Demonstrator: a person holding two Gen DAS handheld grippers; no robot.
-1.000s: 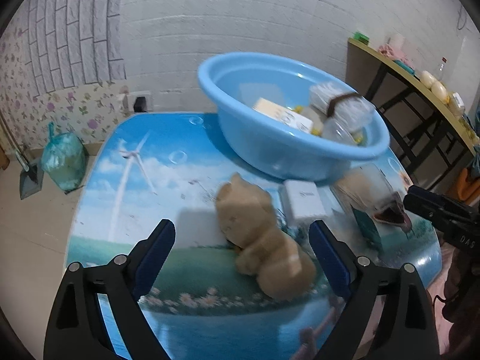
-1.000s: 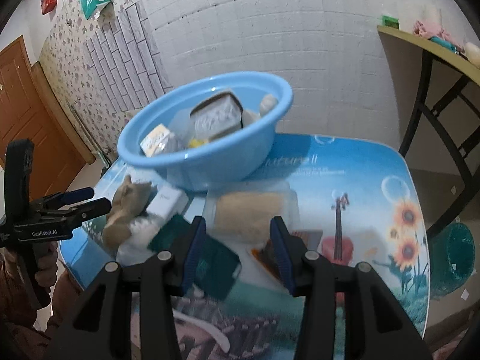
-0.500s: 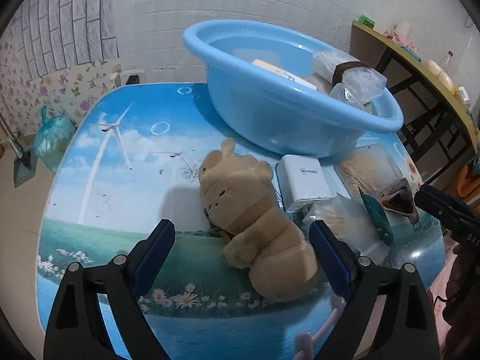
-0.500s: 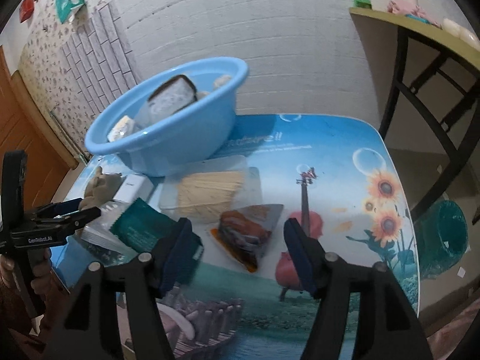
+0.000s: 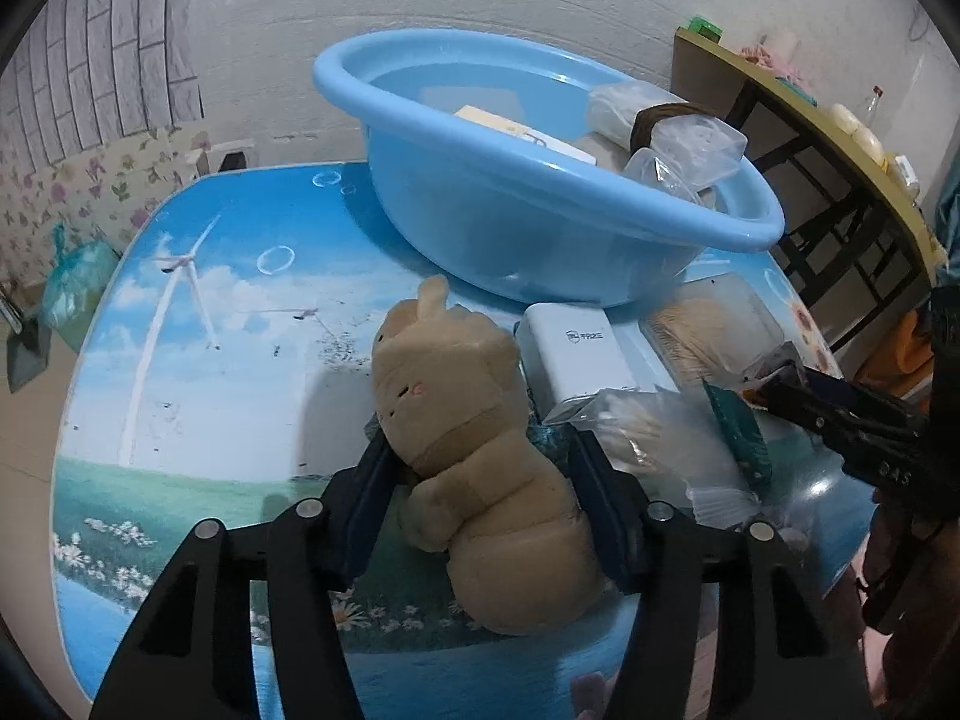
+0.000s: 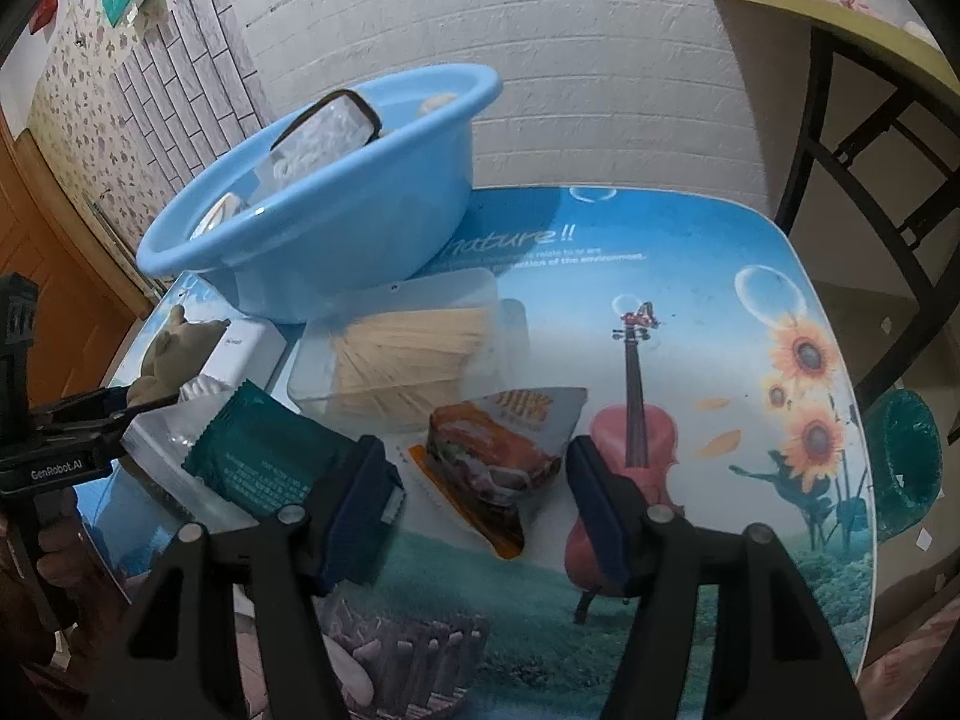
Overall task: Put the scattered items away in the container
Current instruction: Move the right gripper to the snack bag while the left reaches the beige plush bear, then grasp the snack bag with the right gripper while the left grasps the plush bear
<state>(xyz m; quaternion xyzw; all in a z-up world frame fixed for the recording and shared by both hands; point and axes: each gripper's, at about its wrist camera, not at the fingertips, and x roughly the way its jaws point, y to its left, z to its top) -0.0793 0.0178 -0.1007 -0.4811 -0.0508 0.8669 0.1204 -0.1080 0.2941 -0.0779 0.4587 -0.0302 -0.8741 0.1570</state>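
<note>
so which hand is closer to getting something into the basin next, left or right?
Left. The left gripper has just closed onto the plush toy, pads against both its sides, right below the blue basin. The right gripper has been narrowing around the sandwich pack, with gaps showing on both sides.

Dim, cool indoor light, soft shadows, strong fisheye bending, black vignetted corners, slight softness at edges

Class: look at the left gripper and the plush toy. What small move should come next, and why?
Probably lift the plush toy straight up. The left gripper has just been closing and its fingers now press the toy's sides, while the blue basin stands behind it.
</note>
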